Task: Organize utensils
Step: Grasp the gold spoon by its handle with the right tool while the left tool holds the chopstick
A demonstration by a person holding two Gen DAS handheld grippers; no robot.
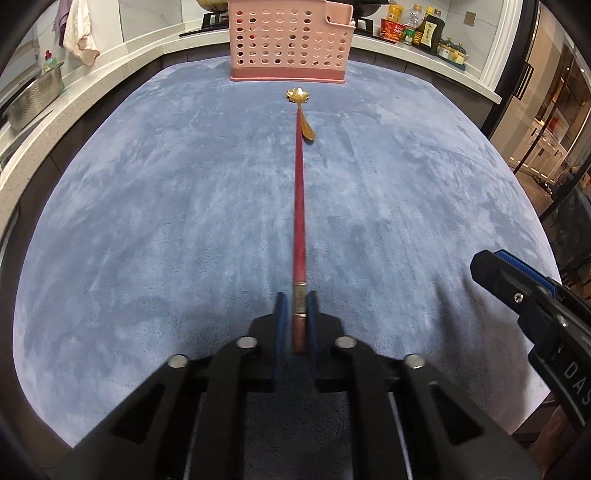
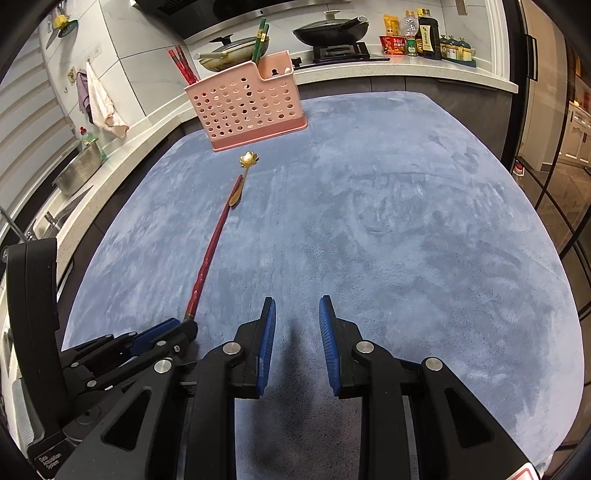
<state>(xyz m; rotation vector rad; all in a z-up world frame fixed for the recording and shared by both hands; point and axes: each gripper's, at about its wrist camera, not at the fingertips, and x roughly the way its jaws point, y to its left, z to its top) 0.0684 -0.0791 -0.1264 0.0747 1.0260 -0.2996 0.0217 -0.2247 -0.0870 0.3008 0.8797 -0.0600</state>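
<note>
A long red chopstick [image 1: 298, 192] lies on the blue mat, its thick end clamped between the blue pads of my left gripper [image 1: 296, 308], which is shut on it. Its thin tip lies beside a small gold spoon [image 1: 301, 110] with a flower-shaped bowl. Behind the spoon stands a pink perforated utensil basket [image 1: 288, 40]. In the right wrist view the same chopstick [image 2: 212, 247], spoon [image 2: 243, 173] and basket [image 2: 247, 103] appear; the basket holds red and green chopsticks. My right gripper [image 2: 297, 317] hovers open over the bare mat, nothing between its fingers, to the right of the left gripper [image 2: 181, 328].
The blue plush mat [image 2: 406, 221] covers the table. A white counter curves around the back with a wok [image 2: 328, 31], sauce bottles [image 2: 424, 35], a metal pot [image 2: 79, 173] and a hanging cloth [image 2: 101, 99]. A glass door frame stands at the right.
</note>
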